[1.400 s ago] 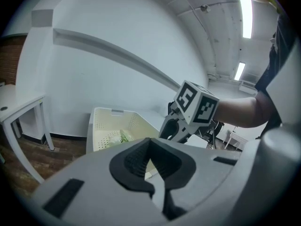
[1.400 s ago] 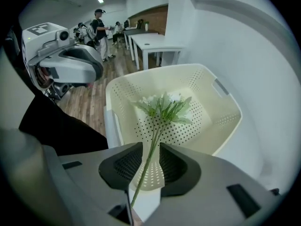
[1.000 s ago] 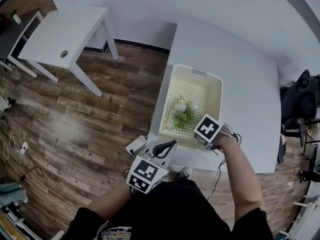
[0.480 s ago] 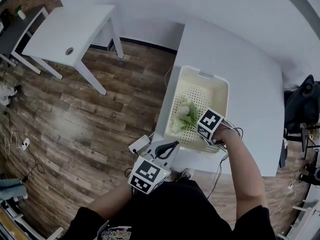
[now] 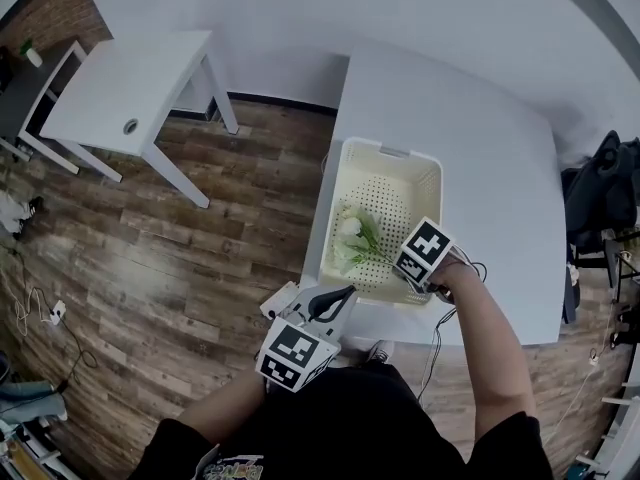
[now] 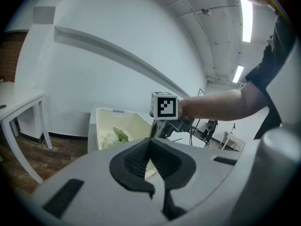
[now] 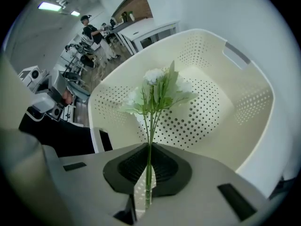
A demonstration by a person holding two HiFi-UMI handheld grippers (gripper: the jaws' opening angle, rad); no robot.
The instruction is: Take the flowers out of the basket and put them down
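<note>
A cream perforated basket [image 5: 425, 175] stands on the white table [image 5: 500, 158] near its front left edge. A bunch of white flowers with green stems [image 5: 352, 235] sits inside it, held up off the basket floor. My right gripper [image 5: 400, 264] is shut on the flowers' stems; in the right gripper view the stems [image 7: 149, 140] run between the closed jaws with the blooms [image 7: 157, 86] above the basket [image 7: 235, 98]. My left gripper [image 5: 325, 306] hangs below the table's front edge, shut and empty; its view shows the basket [image 6: 117, 126] ahead.
A small white side table [image 5: 120, 83] stands on the wood floor [image 5: 180, 258] to the left. A dark bag or coat [image 5: 600, 183] hangs at the right past the table. A cable [image 5: 440, 328] trails from my right gripper.
My right gripper has closed on the stems and shifted slightly, and the flowers have moved a little left within the basket. The left gripper has stayed about where it was.
</note>
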